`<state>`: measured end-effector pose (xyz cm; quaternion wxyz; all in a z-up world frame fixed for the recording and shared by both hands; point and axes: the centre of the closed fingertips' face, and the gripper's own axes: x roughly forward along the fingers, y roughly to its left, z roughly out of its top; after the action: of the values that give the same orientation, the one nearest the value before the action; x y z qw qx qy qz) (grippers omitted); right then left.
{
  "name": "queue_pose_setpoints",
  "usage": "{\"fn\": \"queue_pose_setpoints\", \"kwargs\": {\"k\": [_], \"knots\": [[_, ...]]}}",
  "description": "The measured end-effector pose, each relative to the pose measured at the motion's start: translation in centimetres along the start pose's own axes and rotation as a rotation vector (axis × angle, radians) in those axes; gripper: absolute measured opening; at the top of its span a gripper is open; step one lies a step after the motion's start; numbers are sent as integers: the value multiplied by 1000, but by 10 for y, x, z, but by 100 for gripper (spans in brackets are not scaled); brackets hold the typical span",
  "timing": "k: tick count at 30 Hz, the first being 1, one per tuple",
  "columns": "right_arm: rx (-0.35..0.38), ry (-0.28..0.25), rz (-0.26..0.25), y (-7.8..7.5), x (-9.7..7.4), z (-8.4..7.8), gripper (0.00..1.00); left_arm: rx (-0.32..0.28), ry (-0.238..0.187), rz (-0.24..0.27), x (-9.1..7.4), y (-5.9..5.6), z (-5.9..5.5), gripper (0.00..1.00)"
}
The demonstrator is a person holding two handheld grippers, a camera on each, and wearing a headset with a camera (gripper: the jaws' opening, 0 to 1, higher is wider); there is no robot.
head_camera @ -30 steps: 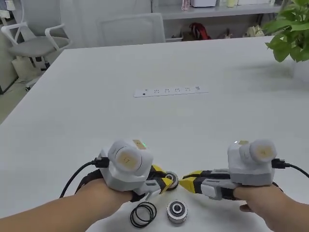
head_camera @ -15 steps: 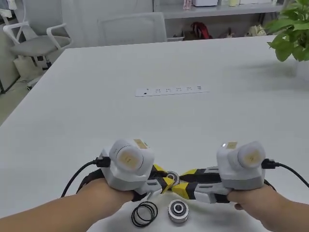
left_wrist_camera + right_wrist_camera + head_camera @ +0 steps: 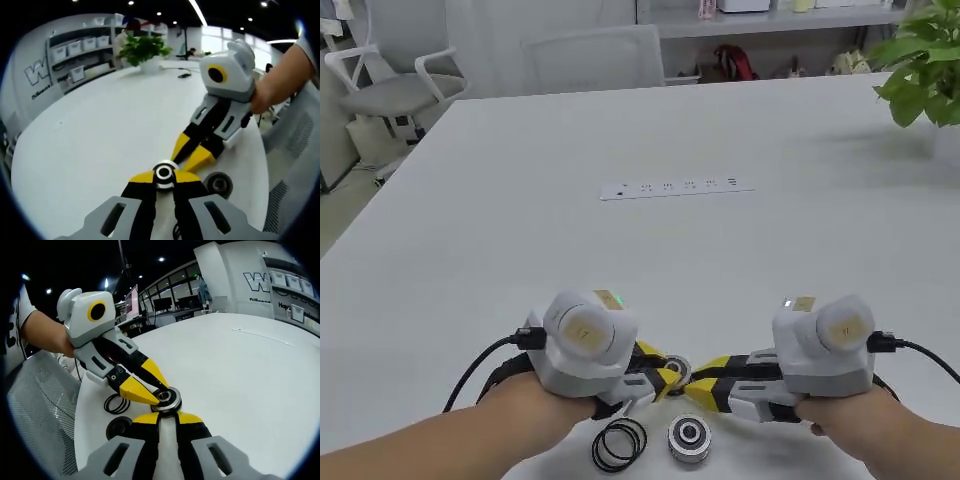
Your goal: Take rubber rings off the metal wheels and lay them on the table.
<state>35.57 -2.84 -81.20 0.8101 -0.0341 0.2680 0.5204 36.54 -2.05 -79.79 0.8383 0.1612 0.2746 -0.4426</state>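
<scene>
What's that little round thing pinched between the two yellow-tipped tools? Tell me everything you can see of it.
It is a small metal wheel, silvery, with a dark band round its rim and a hole in the centre, much like a bearing. The left gripper is shut on it and holds it low over the white table. The tips of the right gripper touch its edge.

One metal wheel (image 3: 675, 371) is gripped; another wheel (image 3: 688, 438) lies beside black rubber rings (image 3: 619, 442).

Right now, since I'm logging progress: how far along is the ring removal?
Done: loose rubber rings lie on the table. In hand: left tongs clamp a metal wheel, right tongs at its rim. Left: that wheel's ring; second wheel cannot be judged.
</scene>
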Motion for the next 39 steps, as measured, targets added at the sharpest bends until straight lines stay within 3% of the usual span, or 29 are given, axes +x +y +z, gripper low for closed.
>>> {"fn": "queue_pose_setpoints", "kwargs": {"k": [2,13,16,18,20,21,39], "knots": [[4,6,-15,-3,-1,-1,1,-3,-1,1,0,0,0,12],[151,-38,-25,-7,-4,0,0,2,3,5,0,0,0,12],[222,-69,-25,-10,-8,4,0,3,3,3,0,0,0,12],[213,-78,-28,-10,-8,5,0,3,2,5,0,0,0,12],[259,-120,-23,-10,-8,14,0,2,2,6,0,0,0,12],[250,-101,-29,-11,-8,11,0,1,3,7,0,1,0,12],[299,-112,8,-2,-9,16,0,3,6,16,1,-2,0,12]]}}
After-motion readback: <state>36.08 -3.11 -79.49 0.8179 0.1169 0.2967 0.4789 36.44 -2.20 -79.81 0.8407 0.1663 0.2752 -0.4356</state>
